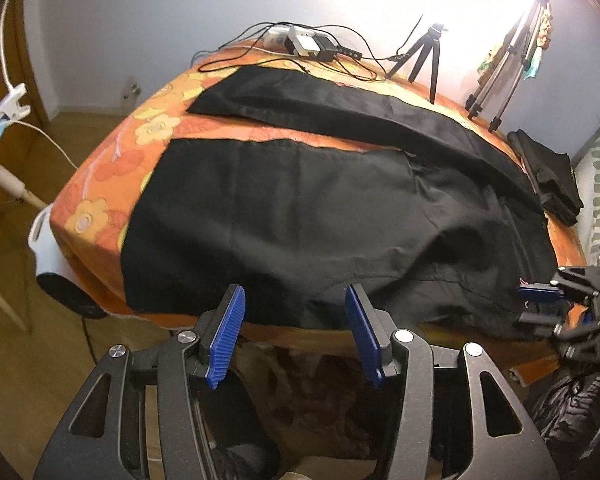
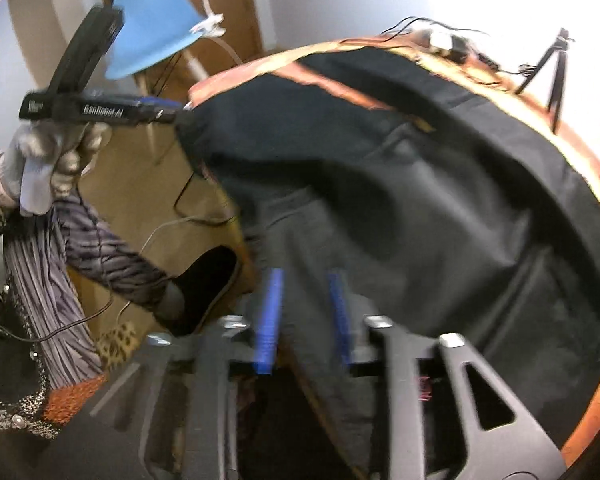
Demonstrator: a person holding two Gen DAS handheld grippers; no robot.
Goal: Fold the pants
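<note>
Black pants (image 1: pixel 300 200) lie spread on a table with an orange flowered cloth (image 1: pixel 112 168), two legs running to the left, waist at the right. My left gripper (image 1: pixel 296 300) is open and empty, just in front of the near leg's edge. My right gripper (image 2: pixel 306 296) is open, its blue pads on either side of the waist fabric (image 2: pixel 380 208) at the table's near edge; the view is blurred. The right gripper also shows at the right in the left wrist view (image 1: pixel 548 304). The left gripper shows in the right wrist view (image 2: pixel 100 108), held by a gloved hand.
A power strip with cables (image 1: pixel 300 42) and a small black tripod (image 1: pixel 424 56) stand at the table's far edge. A taller tripod (image 1: pixel 508 64) and a folded black garment (image 1: pixel 552 176) are at the right. A blue chair (image 2: pixel 148 24) stands left of the table.
</note>
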